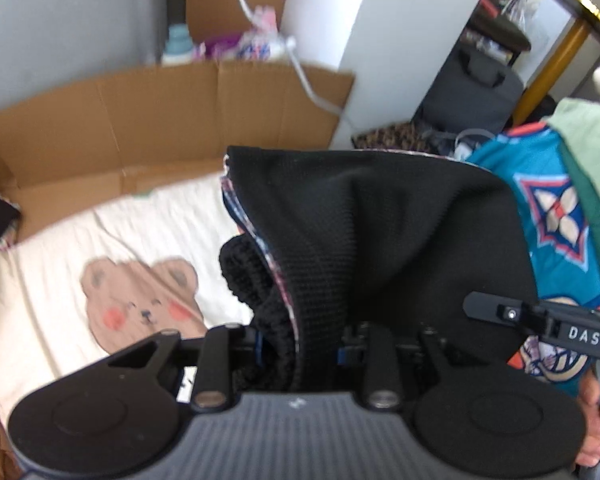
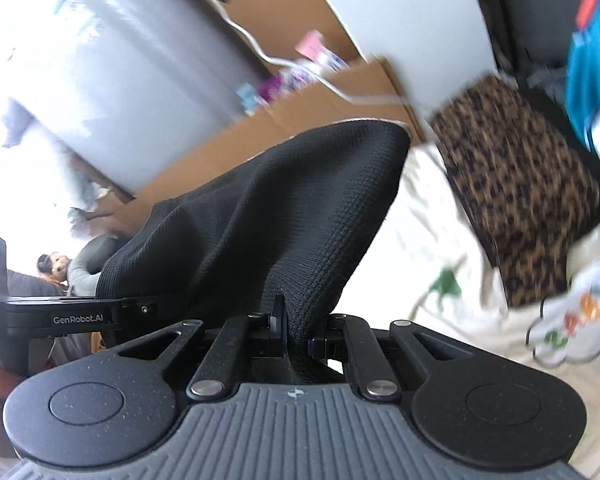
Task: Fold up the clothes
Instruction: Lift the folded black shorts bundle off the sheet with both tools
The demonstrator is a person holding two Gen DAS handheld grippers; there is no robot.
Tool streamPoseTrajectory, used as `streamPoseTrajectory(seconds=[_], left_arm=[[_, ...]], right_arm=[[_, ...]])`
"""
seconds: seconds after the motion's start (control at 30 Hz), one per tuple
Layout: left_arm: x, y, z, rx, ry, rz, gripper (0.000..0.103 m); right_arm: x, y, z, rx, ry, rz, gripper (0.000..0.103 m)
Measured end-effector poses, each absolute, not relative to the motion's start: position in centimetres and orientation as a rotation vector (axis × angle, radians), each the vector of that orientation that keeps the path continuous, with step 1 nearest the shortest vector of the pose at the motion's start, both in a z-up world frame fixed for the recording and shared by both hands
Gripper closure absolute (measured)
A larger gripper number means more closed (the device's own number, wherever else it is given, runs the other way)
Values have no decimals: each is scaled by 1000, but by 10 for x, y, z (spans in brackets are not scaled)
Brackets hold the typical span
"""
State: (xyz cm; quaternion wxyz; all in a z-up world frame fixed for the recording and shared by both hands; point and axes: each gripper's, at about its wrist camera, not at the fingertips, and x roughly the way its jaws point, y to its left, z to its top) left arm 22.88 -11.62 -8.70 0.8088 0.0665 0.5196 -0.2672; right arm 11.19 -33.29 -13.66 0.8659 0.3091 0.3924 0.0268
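A black knit garment (image 1: 380, 240) with a patterned inner edge hangs bunched up in front of me, lifted off the bed. My left gripper (image 1: 300, 344) is shut on a thick fold of it. In the right wrist view the same black garment (image 2: 260, 208) rises in a peak, and my right gripper (image 2: 296, 336) is shut on its lower edge. The right gripper (image 1: 484, 306) reaches the cloth from the right in the left wrist view, held by a hand (image 1: 596, 412). The left gripper (image 2: 140, 309) shows at the left of the right wrist view, against the cloth.
Below lies a cream blanket (image 1: 60, 280) with a brown bear print, bordered by cardboard sheets (image 1: 160, 120). A teal patterned garment (image 1: 560, 216) and a green one (image 1: 592, 136) sit at the right. A leopard-print item (image 2: 516, 184) rests on the cream bedding (image 2: 440, 260).
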Motion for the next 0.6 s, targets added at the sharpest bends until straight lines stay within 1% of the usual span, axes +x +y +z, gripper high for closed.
streamPoseTrajectory(seconds=[0.27,0.4,0.6], left_arm=[[211,-104,-6,101,981,-554,71],[204,-101,24,80,936,-549,71],[194,-99,53,59,886,-543,71]], right_arm=[[113,-322,-53,504,742,87,96],[114,-319,-15,440,712,115,96],[103,-316,14,459,670,111,96]])
